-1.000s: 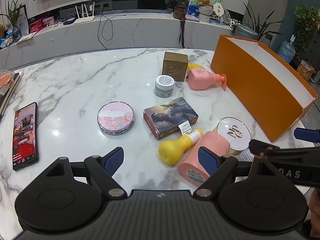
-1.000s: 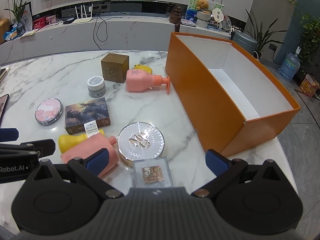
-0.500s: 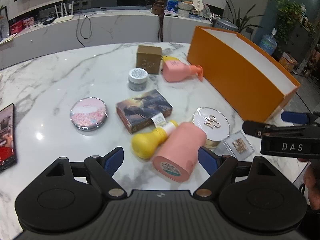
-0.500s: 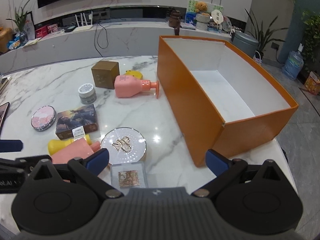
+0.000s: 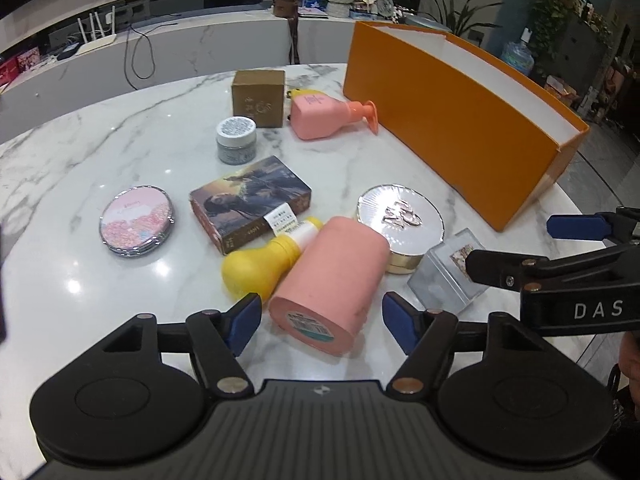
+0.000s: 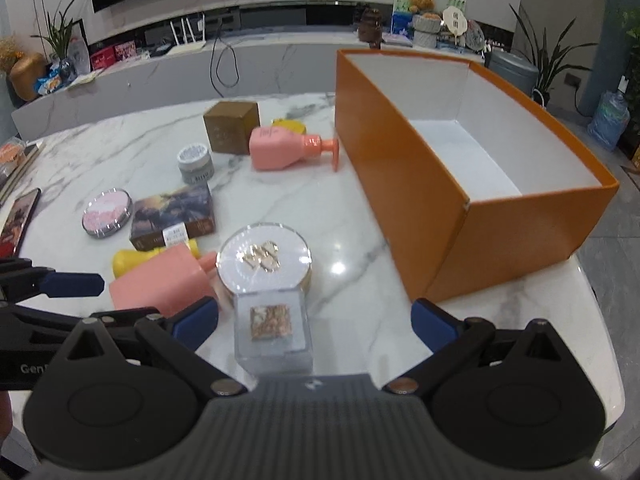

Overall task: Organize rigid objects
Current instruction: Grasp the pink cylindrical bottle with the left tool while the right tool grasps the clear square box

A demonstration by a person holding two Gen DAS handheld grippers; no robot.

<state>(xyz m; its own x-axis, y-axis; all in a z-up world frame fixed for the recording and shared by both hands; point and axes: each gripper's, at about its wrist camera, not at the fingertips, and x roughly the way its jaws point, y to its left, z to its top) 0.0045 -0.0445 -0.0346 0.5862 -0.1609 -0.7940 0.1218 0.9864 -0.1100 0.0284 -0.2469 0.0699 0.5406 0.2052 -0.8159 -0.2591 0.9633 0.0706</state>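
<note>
My left gripper [image 5: 322,322] is open, its jaws on either side of the base of a pink cylinder bottle [image 5: 332,280] lying on the marble table [image 5: 120,152]. My right gripper [image 6: 314,320] is open over a clear square case [image 6: 274,328] that lies in front of a round white compact [image 6: 264,260]. A yellow bottle [image 5: 260,260], a picture box [image 5: 250,204], a round pink tin [image 5: 136,220], a grey jar [image 5: 236,140], a brown box [image 5: 259,98] and a pink pump bottle [image 5: 320,116] lie around. An open empty orange box [image 6: 460,176] stands to the right.
A phone [image 6: 18,220] lies at the table's left edge. The table's right edge runs just past the orange box. A low counter [image 6: 160,80] with clutter stands behind the table.
Both grippers have moved forward and lower toward the objects. The left gripper now straddles the pink cylinder bottle; the right one has closed in over the clear case.
</note>
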